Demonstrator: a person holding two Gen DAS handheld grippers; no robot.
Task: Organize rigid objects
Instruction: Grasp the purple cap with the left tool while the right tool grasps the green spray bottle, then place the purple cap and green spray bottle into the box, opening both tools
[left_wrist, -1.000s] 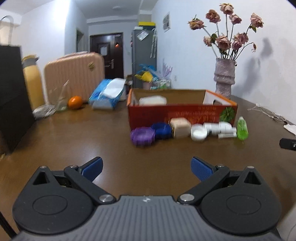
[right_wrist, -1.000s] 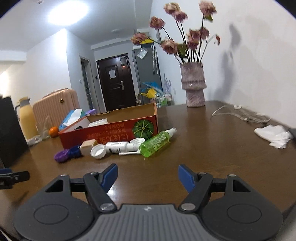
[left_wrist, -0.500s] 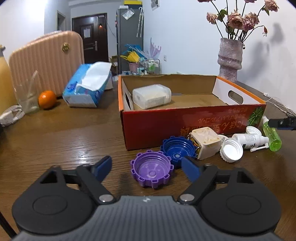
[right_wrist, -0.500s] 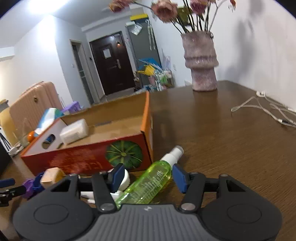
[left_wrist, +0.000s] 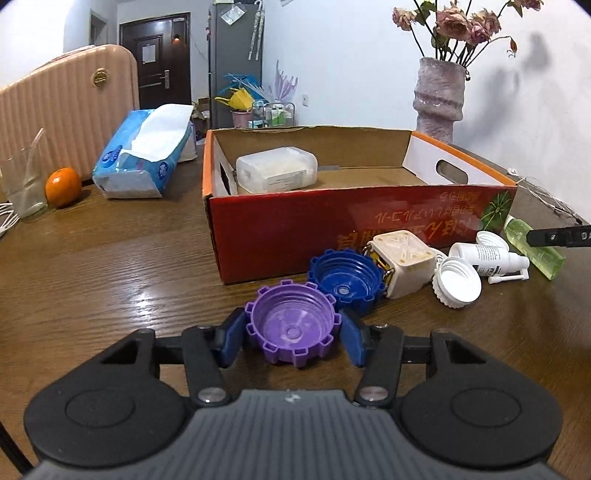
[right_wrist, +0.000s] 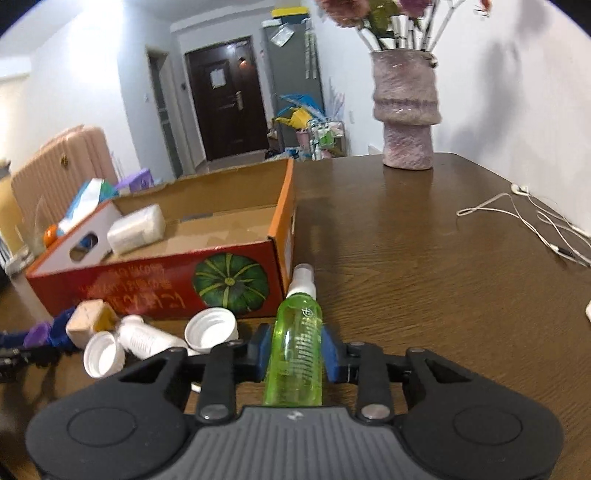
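Note:
A purple toothed cap (left_wrist: 291, 326) lies open side up on the wooden table, and my left gripper (left_wrist: 291, 334) is closing on it, its blue pads (left_wrist: 232, 338) touching both sides. Behind it lie a blue cap (left_wrist: 345, 277), a cream square piece (left_wrist: 402, 262), a white cap (left_wrist: 458, 282) and a white spray bottle (left_wrist: 487, 256). My right gripper (right_wrist: 295, 349) is closing on the green spray bottle (right_wrist: 299, 328), which lies lengthwise between its pads, nozzle pointing away. The red cardboard box (left_wrist: 332, 221) stands just beyond, with a white plastic container (left_wrist: 277, 170) inside.
A tissue pack (left_wrist: 144, 158), an orange (left_wrist: 62, 186) and a glass (left_wrist: 24, 184) sit at the left, before a pink suitcase (left_wrist: 66, 110). A vase of dried flowers (right_wrist: 406, 107) stands at the far side. White cables (right_wrist: 535, 218) trail along the right edge.
Both grippers came forward to the row of objects. The left jaws narrowed around the purple cap, the right jaws around the green bottle.

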